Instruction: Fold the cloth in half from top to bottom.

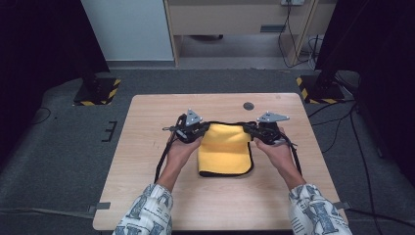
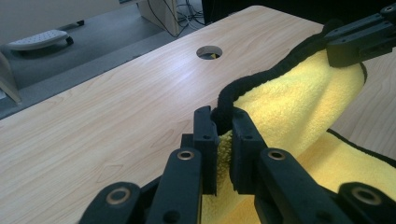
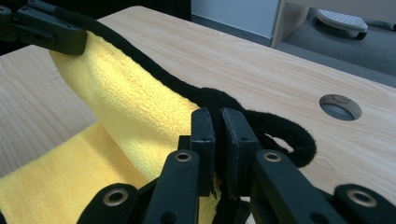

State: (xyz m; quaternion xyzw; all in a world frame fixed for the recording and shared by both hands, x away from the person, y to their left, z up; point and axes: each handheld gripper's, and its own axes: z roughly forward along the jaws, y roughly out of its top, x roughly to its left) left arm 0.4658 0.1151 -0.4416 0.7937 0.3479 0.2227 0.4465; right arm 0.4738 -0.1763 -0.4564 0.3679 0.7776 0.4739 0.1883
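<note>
My left gripper (image 2: pixel 224 128) and right gripper (image 3: pixel 218 122) each pinch the yellow cloth's (image 1: pixel 226 149) far corners; I should fold both evenly.

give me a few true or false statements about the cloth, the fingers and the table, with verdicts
1. The left gripper is shut on the black-trimmed yellow terry cloth. True.
2. The right gripper is open, clear of the cloth. False: it is shut on the black trim.
3. The cloth's far edge is lifted between the two grippers. True.
4. The cloth is red. False: yellow.
5. The light wooden table has a round hole beyond the cloth. True.
</note>
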